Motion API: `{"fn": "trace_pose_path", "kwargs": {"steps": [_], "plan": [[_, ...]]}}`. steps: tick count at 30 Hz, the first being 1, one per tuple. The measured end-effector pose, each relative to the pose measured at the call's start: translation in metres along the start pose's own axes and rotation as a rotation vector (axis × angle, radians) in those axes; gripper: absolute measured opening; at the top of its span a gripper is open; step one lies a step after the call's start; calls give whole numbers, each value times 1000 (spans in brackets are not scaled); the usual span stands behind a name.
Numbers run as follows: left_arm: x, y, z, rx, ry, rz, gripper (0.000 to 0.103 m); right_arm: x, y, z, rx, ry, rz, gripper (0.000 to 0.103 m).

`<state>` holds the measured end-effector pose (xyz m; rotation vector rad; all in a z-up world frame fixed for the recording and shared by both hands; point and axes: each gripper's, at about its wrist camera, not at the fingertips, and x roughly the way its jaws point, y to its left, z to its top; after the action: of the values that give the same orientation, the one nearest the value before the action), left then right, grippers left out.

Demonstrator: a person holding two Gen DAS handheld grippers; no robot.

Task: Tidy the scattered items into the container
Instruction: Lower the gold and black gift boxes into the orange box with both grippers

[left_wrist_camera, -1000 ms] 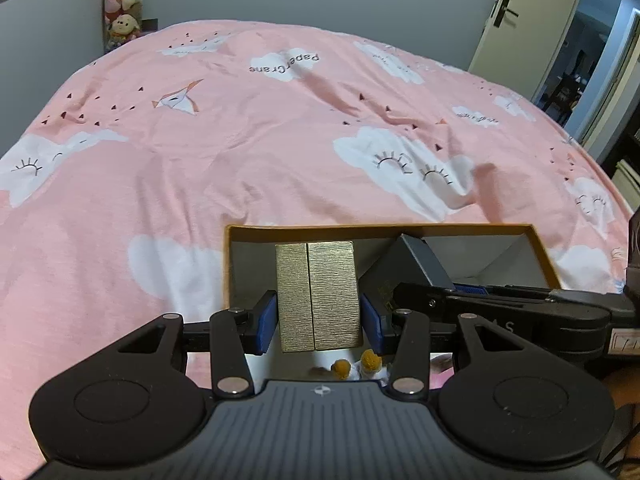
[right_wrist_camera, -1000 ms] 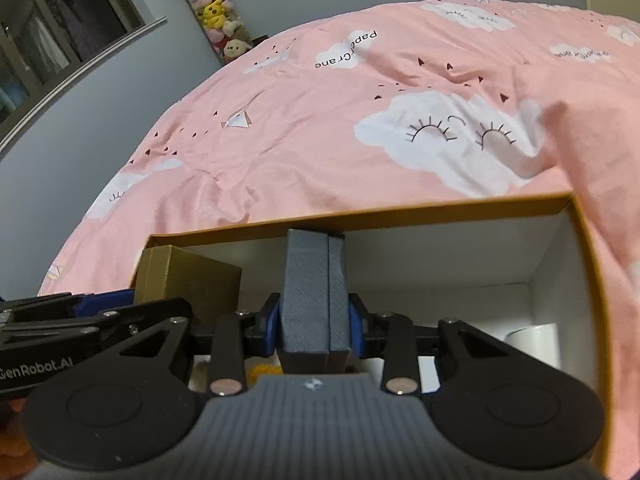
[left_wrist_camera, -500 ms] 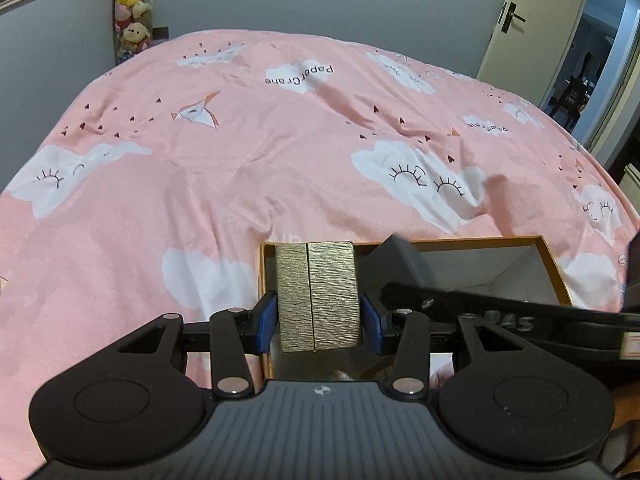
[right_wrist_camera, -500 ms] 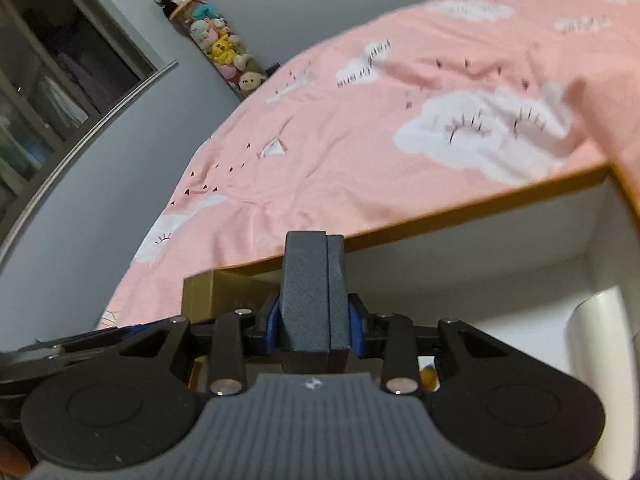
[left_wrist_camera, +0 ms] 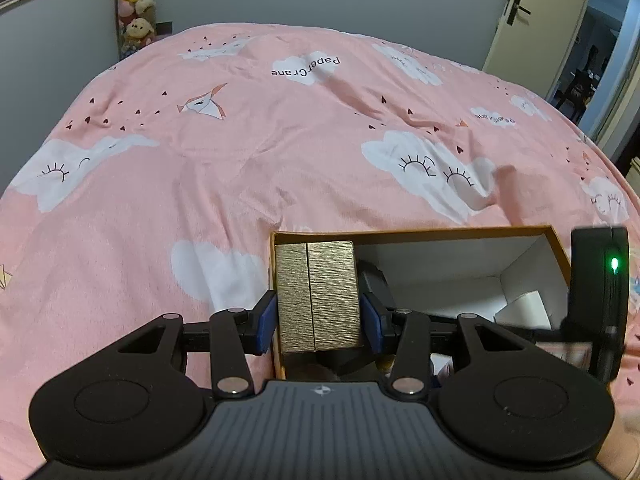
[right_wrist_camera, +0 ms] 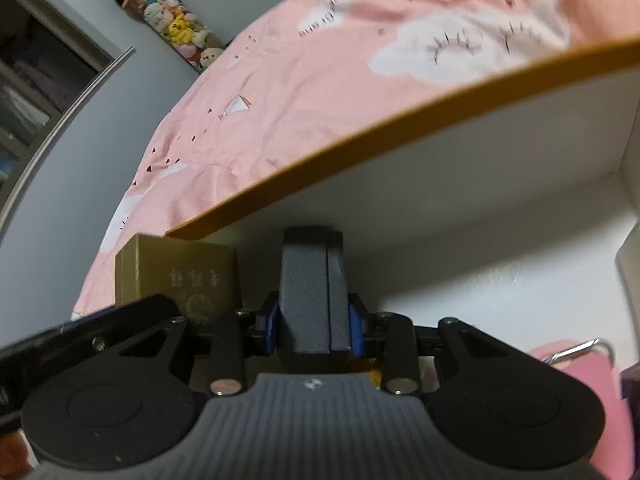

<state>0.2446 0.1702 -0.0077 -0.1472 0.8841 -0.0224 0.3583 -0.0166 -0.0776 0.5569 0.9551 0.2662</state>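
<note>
My left gripper (left_wrist_camera: 319,322) is shut on a gold box (left_wrist_camera: 317,294), held upright at the left end of the open container (left_wrist_camera: 416,233), a white-walled box with an orange rim. My right gripper (right_wrist_camera: 313,328) is shut on a dark grey box (right_wrist_camera: 311,288) and reaches down inside the same container (right_wrist_camera: 400,128), close to its white far wall. In the right wrist view the gold box (right_wrist_camera: 188,270) stands to the left with the left gripper's black arm in front of it. The right gripper's body (left_wrist_camera: 598,304) shows at the right of the left wrist view.
The container lies on a bed with a pink cloud-print cover (left_wrist_camera: 240,140). A white object (left_wrist_camera: 524,310) sits in the container's right corner, and something pink with a metal clip (right_wrist_camera: 576,354) lies low at the right. Plush toys (left_wrist_camera: 136,4) hang on the far wall; a door (left_wrist_camera: 528,16) stands at the right.
My right gripper has sunk into the container and rolled, so the orange rim now slants above the grey box. My left gripper holds the gold box almost still at the container's left end.
</note>
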Motion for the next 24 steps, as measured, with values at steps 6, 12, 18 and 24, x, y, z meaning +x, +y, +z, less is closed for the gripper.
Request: {"fn": "trace_pose_path", "kwargs": {"steps": [6,12,18,24], "plan": [[-1,-3,0,18,2,-1,51,-10,-3,11,-50,34,-54,43],[-3,-1,-1,18,22,-19,51,-16,-5,21,-138,74,-90,49],[-4,0,1,15,27,-27,51,-17,-6,29,-175,136,-82,49],[-5,1,2,7,33,-27,51,-5,5,34,-268,162,-66,33]]}}
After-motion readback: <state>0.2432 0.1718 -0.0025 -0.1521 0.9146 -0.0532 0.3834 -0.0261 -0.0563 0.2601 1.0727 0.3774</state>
